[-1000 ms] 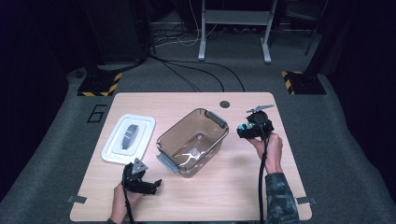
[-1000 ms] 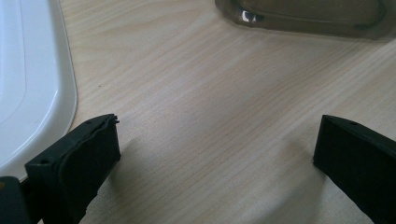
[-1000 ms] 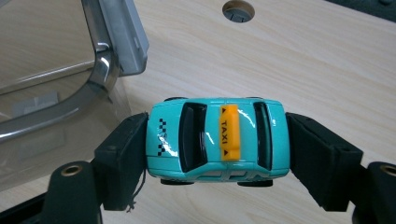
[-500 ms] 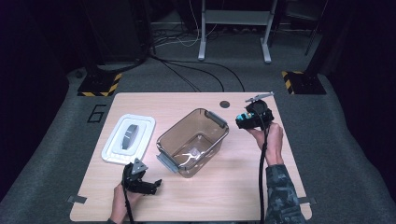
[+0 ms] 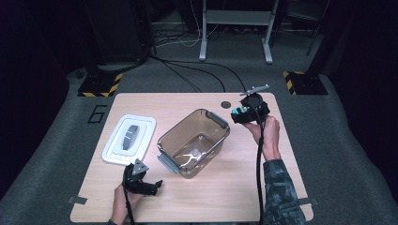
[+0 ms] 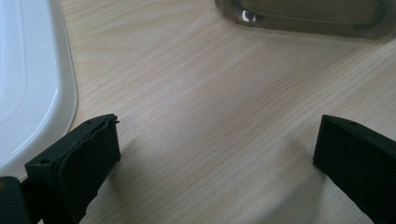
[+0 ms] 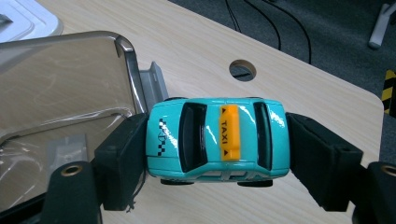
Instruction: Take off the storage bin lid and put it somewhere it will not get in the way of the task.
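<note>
My right gripper (image 7: 215,149) has its pads clamped on the two ends of a little teal taxi (image 7: 215,139), the toy kind with an orange TAXI sign on the roof. In the right gripper view the car sits crosswise between the jaws, roof facing the camera, and its wheels are mostly tucked out of sight underneath. From the high view I can barely make out the car, it's just a teal speck at the right gripper (image 5: 244,115), held above the table (image 5: 234,187) near the far right corner of the clear plastic bin (image 5: 195,143). Whether the taxi is over the bin's rim or just beside it, I honestly can't tell; in the right gripper view it looks to be next to the grey latch (image 7: 152,86) on the bin's end.

The left gripper (image 5: 141,180) sits low at the near edge of the table with its jaws spread wide and nothing between them. In the left gripper view there's bare wood between the jaws, a slice of the white lid (image 6: 28,79) cut off on the left and the bottom of the bin cut off at the top. The lid (image 5: 129,138) lies flat to the left of the bin, with a grey handle on it that's too blurry to read much from. The bin's inside is all glare and reflections.
</note>
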The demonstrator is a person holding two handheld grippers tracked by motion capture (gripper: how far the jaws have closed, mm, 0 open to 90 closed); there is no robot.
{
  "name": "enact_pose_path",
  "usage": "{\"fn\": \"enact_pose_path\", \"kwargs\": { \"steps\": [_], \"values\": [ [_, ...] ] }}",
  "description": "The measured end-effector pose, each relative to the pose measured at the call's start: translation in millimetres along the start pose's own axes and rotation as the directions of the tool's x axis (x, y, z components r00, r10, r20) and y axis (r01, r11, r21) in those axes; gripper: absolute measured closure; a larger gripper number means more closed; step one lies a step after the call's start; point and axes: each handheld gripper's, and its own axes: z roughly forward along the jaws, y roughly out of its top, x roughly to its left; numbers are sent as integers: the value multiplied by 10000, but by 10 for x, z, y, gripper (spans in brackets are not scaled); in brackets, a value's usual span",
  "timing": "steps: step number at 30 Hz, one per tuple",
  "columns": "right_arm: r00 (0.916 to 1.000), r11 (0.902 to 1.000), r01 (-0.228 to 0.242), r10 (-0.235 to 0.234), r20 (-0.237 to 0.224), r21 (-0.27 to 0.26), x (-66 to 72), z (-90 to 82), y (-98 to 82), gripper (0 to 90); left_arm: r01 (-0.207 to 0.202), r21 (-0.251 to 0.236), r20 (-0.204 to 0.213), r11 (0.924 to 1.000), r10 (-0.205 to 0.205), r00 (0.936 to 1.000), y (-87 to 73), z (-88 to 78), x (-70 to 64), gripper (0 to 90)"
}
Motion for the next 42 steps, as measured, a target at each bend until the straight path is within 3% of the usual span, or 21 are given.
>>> {"fn": "enact_pose_path", "kwargs": {
  "steps": [23, 42],
  "values": [
    [9971, 9980, 609, -615, -458, -138, 236, 60, 239, 244, -106, 67, 4, 9999, 106, 9999, 2, -5, 8, 0],
    [9891, 9935, 1135, -1136, -942, -63, 417, 187, 366, 244, -7, 3, 2, 10000, 7, 10000, 0, 0, 1, 0]
  ]
}}
